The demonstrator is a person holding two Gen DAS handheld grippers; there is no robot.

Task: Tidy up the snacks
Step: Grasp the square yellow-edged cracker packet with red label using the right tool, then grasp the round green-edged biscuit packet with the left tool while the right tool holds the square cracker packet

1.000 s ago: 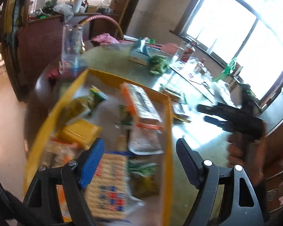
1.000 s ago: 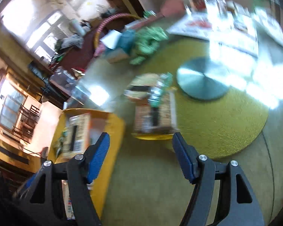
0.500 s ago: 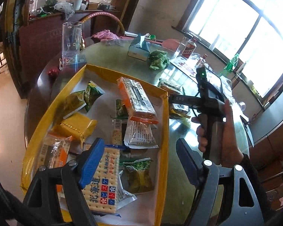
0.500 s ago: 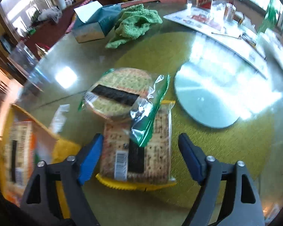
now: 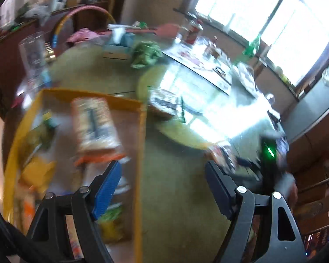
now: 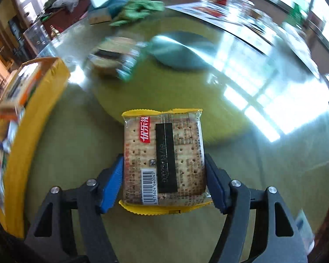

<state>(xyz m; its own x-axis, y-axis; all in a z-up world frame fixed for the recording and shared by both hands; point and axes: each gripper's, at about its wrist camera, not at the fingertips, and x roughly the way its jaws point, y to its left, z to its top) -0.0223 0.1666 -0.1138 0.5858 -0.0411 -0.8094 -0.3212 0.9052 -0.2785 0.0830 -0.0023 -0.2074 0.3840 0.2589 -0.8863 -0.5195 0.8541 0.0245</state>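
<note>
Yellow tray [image 5: 140,153] | snack packets inside | cracker pack [image 6: 164,160] outside, on table

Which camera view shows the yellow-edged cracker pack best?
The right wrist view: the cracker pack is sharp between the closing right gripper pads. The left wrist view shows only a blurred glimpse of it.

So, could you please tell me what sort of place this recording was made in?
Most likely a home dining room: a large round glass-topped table with a central turntable, a tissue box and green cloth on it, and a cluttered wooden sideboard behind.
</note>
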